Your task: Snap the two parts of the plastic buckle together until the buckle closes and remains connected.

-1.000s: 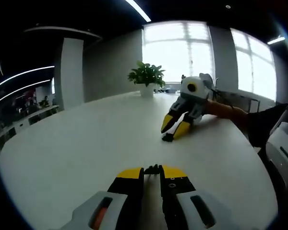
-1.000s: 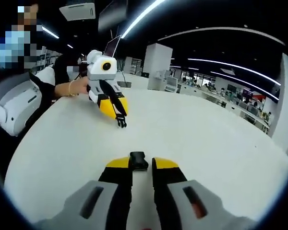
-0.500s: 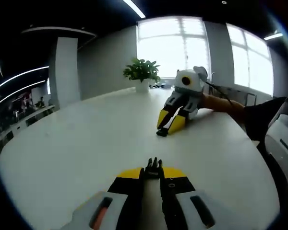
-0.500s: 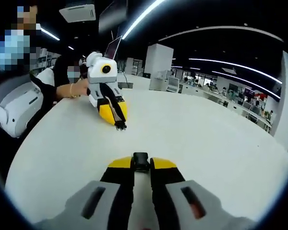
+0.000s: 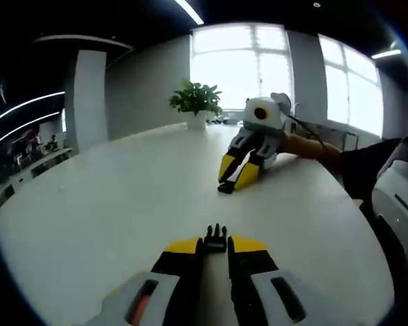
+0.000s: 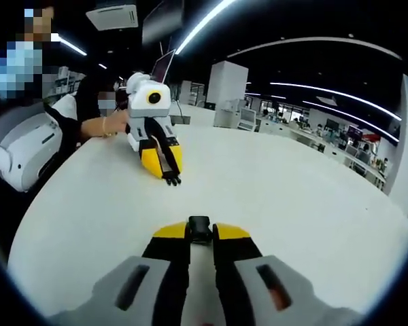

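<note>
The black pronged buckle half (image 5: pixel 215 239) sits pinched between the yellow tips of my left gripper (image 5: pixel 215 246), prongs pointing away over the white table (image 5: pixel 109 204). My right gripper (image 6: pixel 200 232) is shut on the black socket half (image 6: pixel 199 228). In the left gripper view, the right gripper (image 5: pixel 232 179) rests low over the table at centre right, with the socket half (image 5: pixel 225 188) at its tip. In the right gripper view, the left gripper (image 6: pixel 164 166) shows at upper left with the pronged half (image 6: pixel 171 180) sticking out. The two halves are well apart.
A potted plant (image 5: pixel 195 102) stands at the table's far edge by bright windows. A person's hand (image 6: pixel 107 124) and dark sleeve hold the left gripper at the table's left side. Open white tabletop (image 6: pixel 292 197) lies between and around the grippers.
Both grippers have shifted a little closer to each other. In the left gripper view the pronged half now sticks out further beyond the jaw tips. Both grips hold.
</note>
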{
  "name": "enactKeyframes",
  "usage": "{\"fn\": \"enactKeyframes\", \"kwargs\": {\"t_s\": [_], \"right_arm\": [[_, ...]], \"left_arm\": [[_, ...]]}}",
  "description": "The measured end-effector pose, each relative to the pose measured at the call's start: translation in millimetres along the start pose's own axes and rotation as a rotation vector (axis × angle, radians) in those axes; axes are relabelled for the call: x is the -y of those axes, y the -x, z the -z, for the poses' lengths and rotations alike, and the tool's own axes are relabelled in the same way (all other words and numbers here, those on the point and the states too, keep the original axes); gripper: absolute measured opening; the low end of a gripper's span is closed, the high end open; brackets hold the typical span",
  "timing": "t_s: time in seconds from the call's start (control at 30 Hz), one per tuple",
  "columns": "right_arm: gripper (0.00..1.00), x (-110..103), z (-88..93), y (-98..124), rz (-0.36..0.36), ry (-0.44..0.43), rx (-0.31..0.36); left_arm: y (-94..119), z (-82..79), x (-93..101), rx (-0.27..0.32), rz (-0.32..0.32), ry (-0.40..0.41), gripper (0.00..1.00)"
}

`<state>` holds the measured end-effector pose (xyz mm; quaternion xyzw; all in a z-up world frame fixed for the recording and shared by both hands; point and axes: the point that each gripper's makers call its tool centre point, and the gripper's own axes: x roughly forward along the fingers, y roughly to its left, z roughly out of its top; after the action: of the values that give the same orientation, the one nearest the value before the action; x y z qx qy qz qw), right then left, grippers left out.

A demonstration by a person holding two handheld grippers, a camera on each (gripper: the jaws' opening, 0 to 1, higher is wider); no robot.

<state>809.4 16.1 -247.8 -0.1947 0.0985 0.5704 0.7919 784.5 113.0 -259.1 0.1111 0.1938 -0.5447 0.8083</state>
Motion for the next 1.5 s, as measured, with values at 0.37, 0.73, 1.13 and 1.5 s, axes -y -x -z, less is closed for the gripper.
{"fn": "enactKeyframes", "kwargs": {"t_s": [0.37,0.73,1.13,1.5], "right_arm": [[0.13,-7.6,-2.8,-1.8,-0.041,-0.009,0.014],[0.13,-21.8,-14.6,-2.5,-0.070,0.025,0.057],[0.13,-36.7,-15.7,-8.9,-0.113,0.077,0.047],[0.13,-44.3,-18.4,-10.8,-0.145,0.100,0.052]], "left_arm": [[-2.6,-2.2,6.8,-0.012,-0.013,-0.113,0.12],[-4.8,-7.5,14.3,0.022,0.010,-0.144,0.12],[-7.2,-10.0,27.5,0.051,0.064,-0.132,0.12],[-9.3,-11.3,38.6,0.052,0.097,-0.149,0.12]]}}
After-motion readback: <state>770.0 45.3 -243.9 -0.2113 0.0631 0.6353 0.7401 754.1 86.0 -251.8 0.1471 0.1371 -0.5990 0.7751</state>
